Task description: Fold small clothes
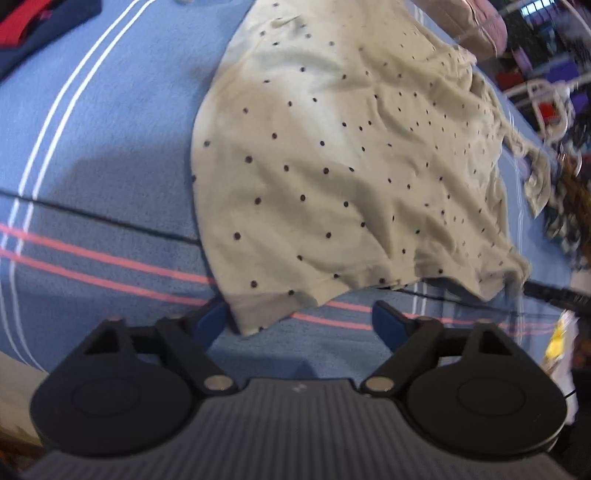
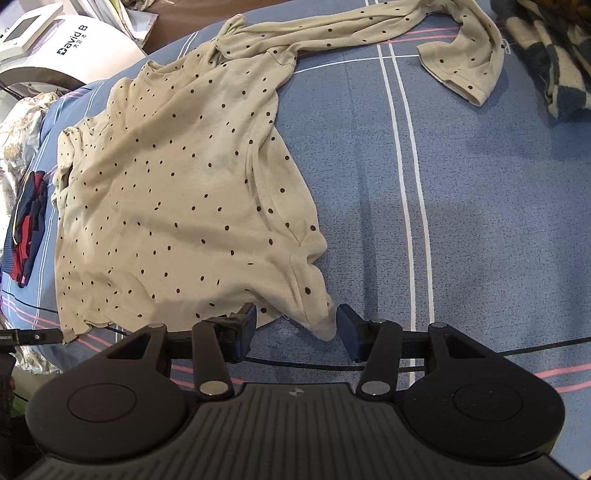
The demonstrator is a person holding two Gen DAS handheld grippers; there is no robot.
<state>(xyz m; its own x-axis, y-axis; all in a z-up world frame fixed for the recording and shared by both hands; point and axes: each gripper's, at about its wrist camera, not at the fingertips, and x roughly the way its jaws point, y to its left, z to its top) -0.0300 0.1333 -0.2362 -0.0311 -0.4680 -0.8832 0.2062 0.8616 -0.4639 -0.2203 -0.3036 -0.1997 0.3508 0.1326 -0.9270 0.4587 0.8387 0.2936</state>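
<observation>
A beige long-sleeved top with dark dots (image 1: 351,155) lies spread on the blue striped bed sheet (image 1: 92,147). In the right wrist view the same top (image 2: 177,192) has one sleeve (image 2: 461,55) stretched away to the far right. My left gripper (image 1: 299,325) is open at the top's near hem. A hem corner (image 1: 255,317) lies between the jaws, close to the left pad (image 1: 210,321). My right gripper (image 2: 297,330) is open too, straddling another hem corner (image 2: 321,325) that lies loose on the sheet (image 2: 461,184).
A folded navy and red garment (image 2: 27,221) lies past the top's left side and shows at the far left (image 1: 33,26). A chequered blanket (image 2: 546,55) is heaped at the far right. A white device (image 2: 74,48) stands beyond the bed. A pink pillow (image 1: 476,26) sits far off.
</observation>
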